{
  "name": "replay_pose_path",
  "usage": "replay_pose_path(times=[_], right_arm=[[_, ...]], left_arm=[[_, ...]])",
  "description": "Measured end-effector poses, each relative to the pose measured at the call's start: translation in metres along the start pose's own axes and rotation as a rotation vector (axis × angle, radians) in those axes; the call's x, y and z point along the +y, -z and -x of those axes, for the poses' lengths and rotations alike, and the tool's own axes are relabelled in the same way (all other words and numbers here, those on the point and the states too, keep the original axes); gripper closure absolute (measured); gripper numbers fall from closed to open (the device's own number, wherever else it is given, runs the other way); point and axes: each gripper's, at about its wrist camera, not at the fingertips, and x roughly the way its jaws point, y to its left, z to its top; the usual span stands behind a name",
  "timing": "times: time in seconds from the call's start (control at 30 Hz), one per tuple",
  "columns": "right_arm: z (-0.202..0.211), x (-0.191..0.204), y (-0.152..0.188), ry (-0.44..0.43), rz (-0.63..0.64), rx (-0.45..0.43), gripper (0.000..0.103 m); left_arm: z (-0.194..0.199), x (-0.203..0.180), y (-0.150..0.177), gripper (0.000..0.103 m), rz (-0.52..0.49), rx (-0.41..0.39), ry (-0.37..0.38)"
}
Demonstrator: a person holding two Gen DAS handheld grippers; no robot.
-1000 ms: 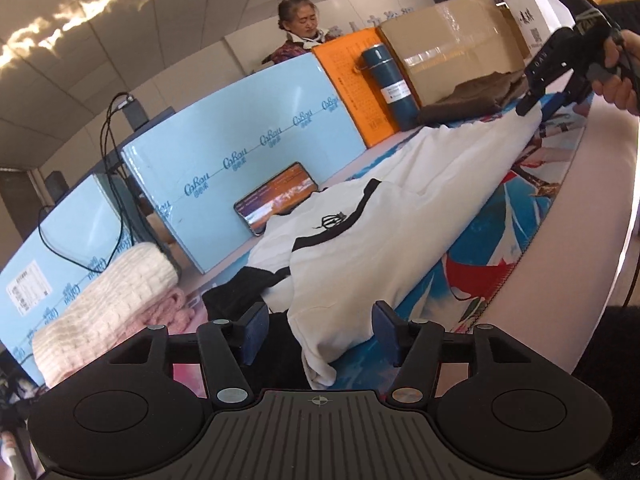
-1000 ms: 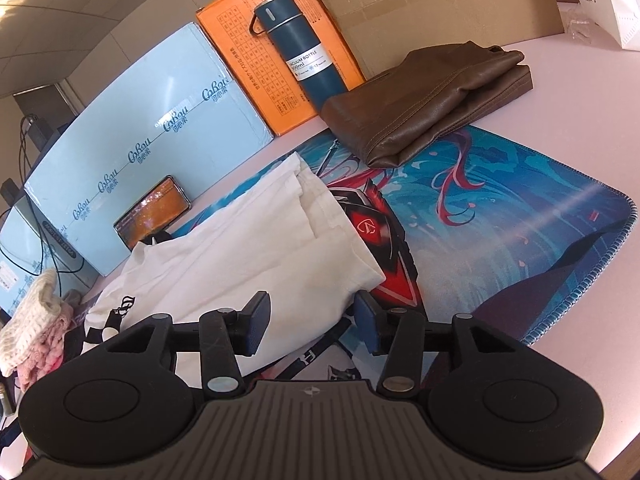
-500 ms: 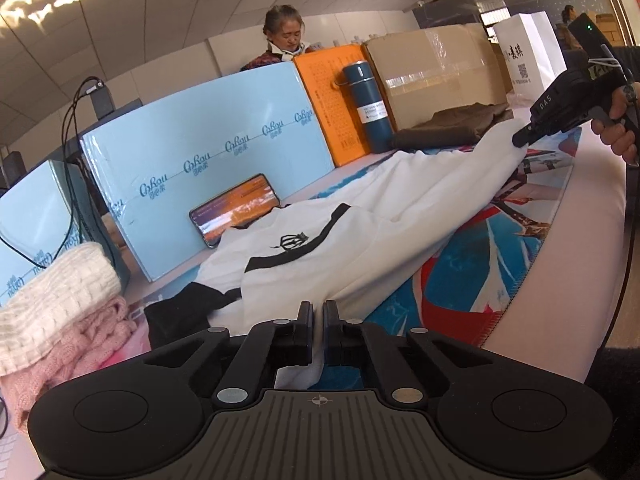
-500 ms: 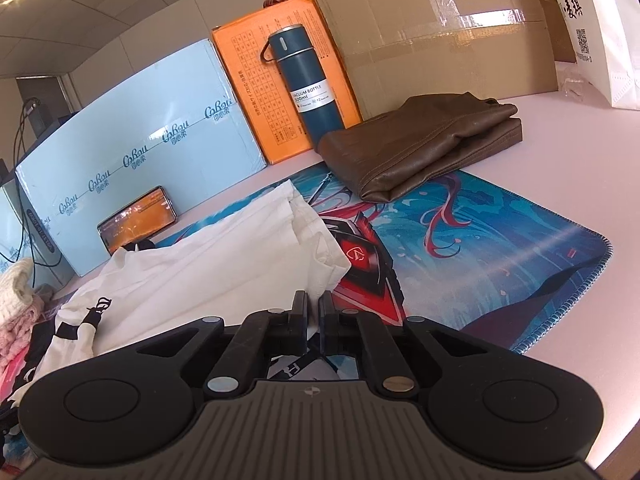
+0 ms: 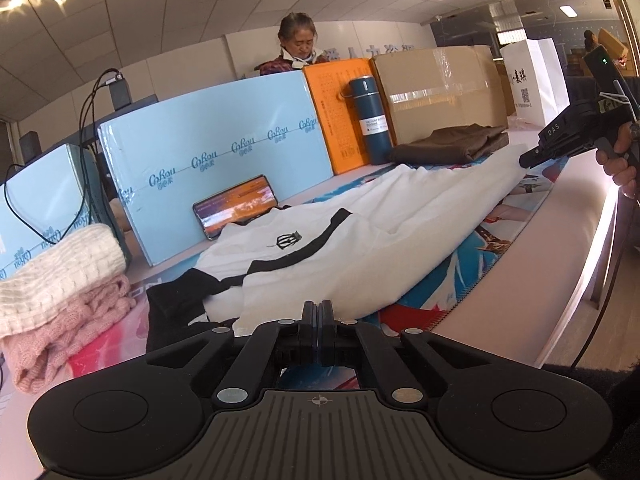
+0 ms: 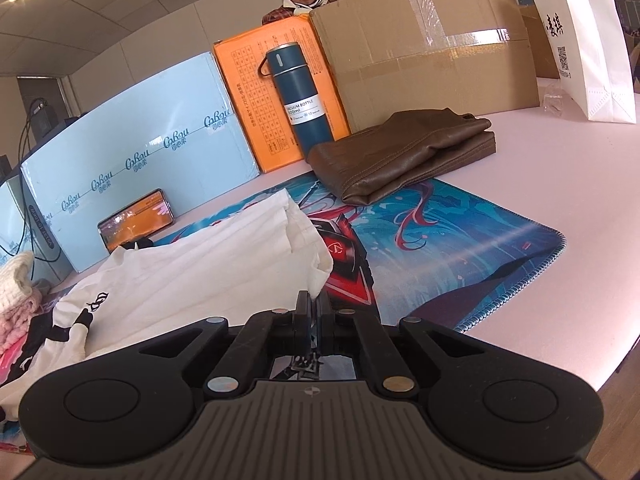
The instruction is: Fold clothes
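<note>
- Pale pink counter (image 6: 532,152) carries a blue printed mat with red figures (image 6: 460,240); the white cotton T-shirt with black trim (image 5: 360,248) lies stretched across this mat.
- The left gripper (image 5: 318,314) is pressed together on the near hem of the shirt.
- The right gripper (image 6: 314,308) pinches the other white corner, raised a little.
- Behind stand light blue boxes (image 5: 216,160), an orange box (image 6: 256,92), a dark blue bottle (image 6: 300,96), a taped cardboard box (image 6: 424,40).
- A folded brown leather garment (image 6: 400,152) rests partly on the mat.
</note>
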Motion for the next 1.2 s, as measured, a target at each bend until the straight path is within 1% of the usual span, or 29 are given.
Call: replay_pose_path(times=[0.1,0.13,0.17,0.2,0.23,0.27,0.3,0.33,0.37,0.43,0.47,0.5,0.53,0.57,0.6,0.63,0.67,0.73,0.8,0.9,0.93,0.97,1.07,1.13,1.17,1.2], right_arm=[[0.006,-0.003,0.005,-0.001,-0.004,-0.006,0.101],[0.006,-0.005,0.005,-0.006,-0.008,-0.003,0.101],[0.006,-0.007,0.005,-0.01,-0.012,0.004,0.101],[0.005,-0.009,0.005,-0.012,-0.019,0.012,0.1],[0.005,-0.011,0.005,-0.011,-0.031,0.024,0.1],[0.005,-0.014,0.003,-0.004,-0.039,0.031,0.093],[0.007,-0.016,0.0,0.018,-0.046,0.028,0.071],[0.01,-0.017,-0.003,0.043,-0.04,0.006,0.06],[0.013,-0.017,-0.007,0.066,-0.031,-0.016,0.051],[0.013,-0.013,-0.02,0.07,0.003,-0.053,0.051],[0.01,-0.01,-0.028,0.046,0.001,-0.062,0.049],[0.004,-0.005,-0.036,0.003,-0.011,-0.059,0.045],[-0.001,-0.001,-0.044,-0.039,-0.023,-0.056,0.042],[-0.008,0.003,-0.052,-0.082,-0.034,-0.051,0.036],[-0.017,0.008,-0.06,-0.127,-0.046,-0.04,0.031],[-0.027,0.013,-0.069,-0.173,-0.058,-0.026,0.029],[-0.041,0.02,-0.079,-0.215,-0.074,-0.009,0.025],[-0.068,0.031,-0.094,-0.263,-0.113,0.025,0.023],[-0.098,0.042,-0.106,-0.306,-0.168,0.071,0.021],[-0.142,0.055,-0.115,-0.384,-0.238,0.141,0.021],[-0.153,0.058,-0.113,-0.395,-0.257,0.158,0.021],[-0.165,0.06,-0.111,-0.405,-0.274,0.176,0.021],[-0.189,0.059,-0.102,-0.433,-0.31,0.228,0.021],[-0.202,0.053,-0.096,-0.436,-0.344,0.272,0.021],[-0.204,0.049,-0.094,-0.435,-0.361,0.284,0.021],[-0.205,0.044,-0.092,-0.437,-0.38,0.289,0.021]], left_arm=[[0.002,0.0,-0.001,0.103,-0.002,0.016,0.0],[0.002,0.003,-0.003,0.1,0.011,0.013,0.002],[0.001,0.01,-0.007,0.095,0.039,0.002,0.005],[0.001,0.017,-0.012,0.094,0.066,-0.009,0.008],[-0.001,0.027,-0.017,0.092,0.101,-0.018,0.012],[-0.004,0.04,-0.024,0.089,0.143,-0.026,0.017],[-0.008,0.052,-0.032,0.086,0.174,-0.03,0.017],[-0.014,0.063,-0.039,0.079,0.189,-0.033,0.008],[-0.023,0.077,-0.048,0.075,0.203,-0.033,0.0],[-0.051,0.109,-0.071,0.069,0.244,-0.021,-0.007],[-0.066,0.123,-0.083,0.067,0.263,-0.009,-0.006],[-0.08,0.135,-0.092,0.064,0.277,0.012,0.002],[-0.097,0.147,-0.102,0.054,0.291,0.033,0.015],[-0.118,0.158,-0.112,0.038,0.308,0.06,0.035],[-0.137,0.166,-0.12,0.03,0.32,0.087,0.058],[-0.153,0.172,-0.127,0.027,0.329,0.101,0.077],[-0.171,0.177,-0.132,0.026,0.341,0.112,0.099],[-0.213,0.187,-0.14,0.025,0.371,0.153,0.149],[-0.256,0.191,-0.139,0.024,0.399,0.207,0.166],[-0.311,0.191,-0.129,0.024,0.435,0.298,0.16],[-0.327,0.19,-0.123,0.025,0.44,0.325,0.154],[-0.34,0.19,-0.118,0.025,0.447,0.347,0.151],[-0.363,0.19,-0.108,0.026,0.471,0.387,0.139],[-0.367,0.186,-0.103,0.03,0.466,0.377,0.14],[-0.368,0.183,-0.1,0.057,0.46,0.367,0.142],[-0.368,0.179,-0.099,0.077,0.44,0.358,0.134]])
